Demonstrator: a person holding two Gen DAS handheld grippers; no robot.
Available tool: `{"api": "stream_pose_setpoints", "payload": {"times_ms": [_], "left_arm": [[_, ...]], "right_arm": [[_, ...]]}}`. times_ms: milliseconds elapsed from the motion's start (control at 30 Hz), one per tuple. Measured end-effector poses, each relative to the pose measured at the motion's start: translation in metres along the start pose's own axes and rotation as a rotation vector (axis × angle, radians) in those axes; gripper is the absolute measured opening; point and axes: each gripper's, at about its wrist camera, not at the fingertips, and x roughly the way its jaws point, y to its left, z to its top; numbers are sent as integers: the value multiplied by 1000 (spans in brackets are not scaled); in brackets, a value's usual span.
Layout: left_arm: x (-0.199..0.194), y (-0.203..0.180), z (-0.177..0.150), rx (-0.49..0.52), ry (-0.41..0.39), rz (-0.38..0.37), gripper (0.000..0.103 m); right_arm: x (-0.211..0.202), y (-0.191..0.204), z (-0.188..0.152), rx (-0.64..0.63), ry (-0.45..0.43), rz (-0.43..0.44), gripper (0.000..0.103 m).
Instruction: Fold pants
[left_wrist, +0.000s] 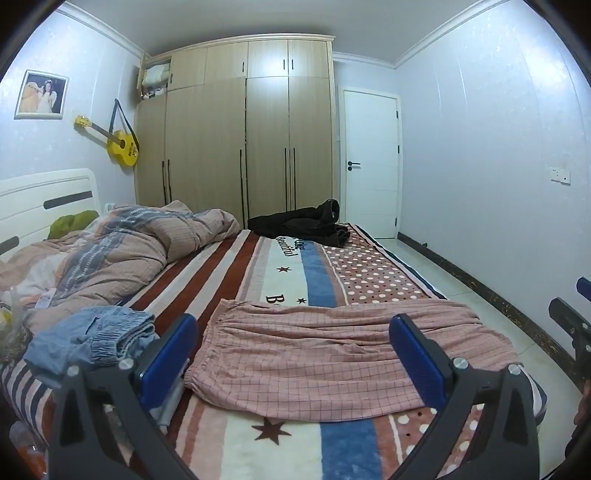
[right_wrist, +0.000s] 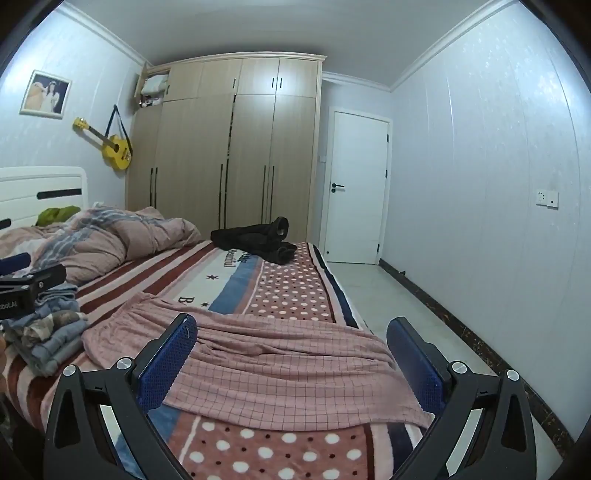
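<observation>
While both grippers hang over the near edge of the bed (left_wrist: 236, 435), we read this as the very start: pink checked pants (left_wrist: 332, 354) laid flat across the blanket, no fold made yet. Going left to right: a stack of folded bluish clothes (left_wrist: 92, 339) sits at far left, just beside the waistband (left_wrist: 207, 350). Our left gripper (left_wrist: 291, 354) is spread wide, nothing between its blue pads (left_wrist: 170, 354), and it looks over the waistband half; the cloth lies just ahead of and below the fingertips, whether touching we cannot tell. Further right, our right gripper (right_wrist: 291, 363) is likewise released and empty, facing the leg end (right_wrist: 369, 369), which drapes toward the bed's right edge by the floor (right_wrist: 406, 314). Black clothing (left_wrist: 306, 223) lies well apart at the far end. Next move, we judge: each gripper drops onto an edge of the pants, pinches only the pant fabric, not the blanket, then carries one side over the other. Risk: the loose thin cloth bunches or the hanging leg slides off.
</observation>
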Motion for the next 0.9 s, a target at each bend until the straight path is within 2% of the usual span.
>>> {"api": "stream_pose_setpoints", "payload": {"times_ms": [900], "left_arm": [[0,2,-1,-9,3,8,102]], "right_arm": [[-4,-1,-1,18,0,-4,103]]}}
